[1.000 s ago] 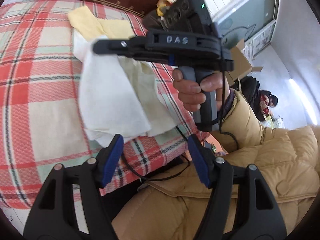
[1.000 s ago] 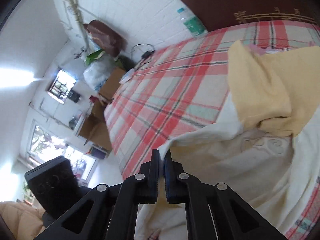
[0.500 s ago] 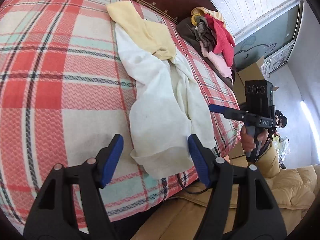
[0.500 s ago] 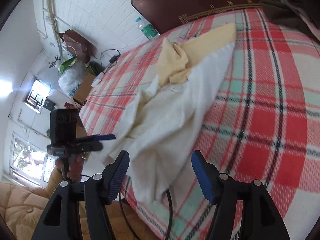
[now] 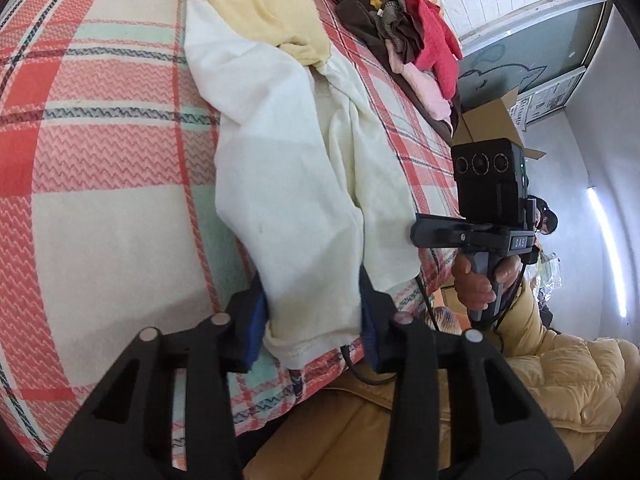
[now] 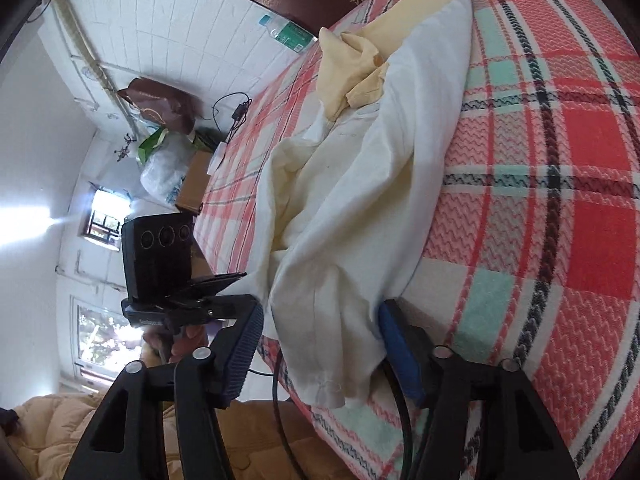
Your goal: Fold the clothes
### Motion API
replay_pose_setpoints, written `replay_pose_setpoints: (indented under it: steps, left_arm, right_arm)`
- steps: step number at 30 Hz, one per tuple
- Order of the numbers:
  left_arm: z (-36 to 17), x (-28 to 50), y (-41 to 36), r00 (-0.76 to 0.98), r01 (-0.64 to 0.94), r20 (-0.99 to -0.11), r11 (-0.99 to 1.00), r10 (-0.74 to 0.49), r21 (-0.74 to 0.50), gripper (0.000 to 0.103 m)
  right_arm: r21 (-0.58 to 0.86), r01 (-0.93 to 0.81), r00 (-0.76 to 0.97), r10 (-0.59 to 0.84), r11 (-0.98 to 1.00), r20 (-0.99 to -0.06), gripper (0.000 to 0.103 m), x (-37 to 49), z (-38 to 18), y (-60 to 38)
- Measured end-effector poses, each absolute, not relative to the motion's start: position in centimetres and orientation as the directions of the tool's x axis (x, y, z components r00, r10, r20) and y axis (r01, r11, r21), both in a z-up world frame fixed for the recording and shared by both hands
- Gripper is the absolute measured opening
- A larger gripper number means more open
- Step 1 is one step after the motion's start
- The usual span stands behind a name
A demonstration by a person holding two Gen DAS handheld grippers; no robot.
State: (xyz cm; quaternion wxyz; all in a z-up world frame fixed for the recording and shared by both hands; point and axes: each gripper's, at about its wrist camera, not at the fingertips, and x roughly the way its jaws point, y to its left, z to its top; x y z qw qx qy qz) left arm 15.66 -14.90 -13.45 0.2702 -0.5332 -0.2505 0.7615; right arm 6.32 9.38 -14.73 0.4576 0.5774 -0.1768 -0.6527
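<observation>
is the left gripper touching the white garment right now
Touching. In the left wrist view the white garment's hem lies between the open fingers of the left gripper, and the cloth presses against both blue pads with no gap showing.

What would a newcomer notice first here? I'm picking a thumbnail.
The cream garment lying lengthwise on the red plaid bedspread, its near hem between the open left gripper. The right gripper, also open, straddles the same hem. A pile of clothes sits by the headboard.
</observation>
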Motion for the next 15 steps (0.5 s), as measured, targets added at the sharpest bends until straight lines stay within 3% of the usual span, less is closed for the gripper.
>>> replay_pose_setpoints:
  steps: [1, 2, 6, 15]
  left_arm:
    - [-13.4, 15.8, -14.9, -0.285, -0.142, -0.682, -0.733, 0.674, -0.665, 0.033]
    - [-13.2, 16.0, -14.9, -0.285, -0.139, -0.685, -0.736, 0.671, -0.663, 0.028]
    - [-12.4, 16.8, -15.4, -0.285, -0.137, -0.663, -0.714, 0.692, -0.686, 0.02]
    - [-8.5, 15.8, -16.7, -0.278, -0.135, -0.536, -0.584, 0.797, -0.8, 0.019]
  right_arm:
    - [0.753, 0.388, 0.085, -0.792, -0.532, -0.604, 0.021, 6.3, -15.1, 9.1]
    - [0.75, 0.382, 0.082, -0.788, -0.541, -0.61, 0.014, 6.4, -15.3, 9.0]
    - [0.77, 0.382, 0.037, -0.824, -0.511, -0.565, 0.014, 6.8, -13.9, 10.3]
    - [0.828, 0.39, 0.017, -0.895, -0.404, -0.445, 0.013, 5.9, -9.2, 11.6]
